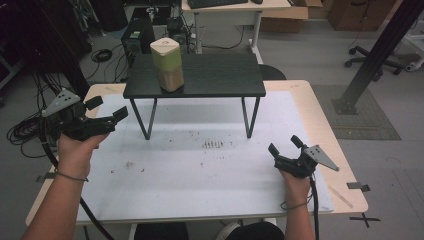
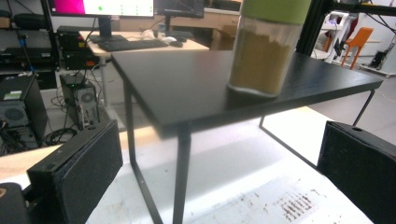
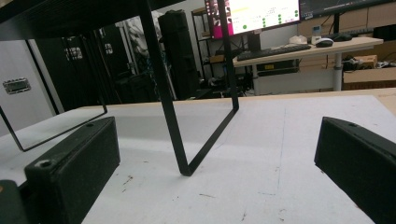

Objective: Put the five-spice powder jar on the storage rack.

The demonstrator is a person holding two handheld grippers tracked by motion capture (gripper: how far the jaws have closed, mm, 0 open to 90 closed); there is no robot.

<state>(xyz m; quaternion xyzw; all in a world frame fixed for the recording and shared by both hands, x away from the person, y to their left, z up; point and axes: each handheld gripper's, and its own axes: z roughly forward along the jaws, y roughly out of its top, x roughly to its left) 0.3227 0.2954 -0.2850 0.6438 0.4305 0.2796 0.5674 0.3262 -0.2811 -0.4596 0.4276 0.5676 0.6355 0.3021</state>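
A tall container (image 1: 168,64) with a pale lid, green band and brown contents stands on the left part of a small black raised shelf (image 1: 215,75). In the left gripper view the container (image 2: 264,51) rises at the upper right on the black shelf top (image 2: 187,88). My left gripper (image 1: 107,111) hovers open to the left of the shelf, raised off the table, nothing between its jaws. My right gripper (image 1: 285,146) rests open near the table's right front, jaws apart and empty, facing the shelf's metal leg (image 3: 175,116).
A white mat (image 1: 200,165) with brown stains covers the wooden table (image 1: 345,170). Beyond stand desks with monitors (image 3: 252,16), a keyboard, computer cases and cables on the floor. A black metal post (image 1: 375,55) stands at the right.
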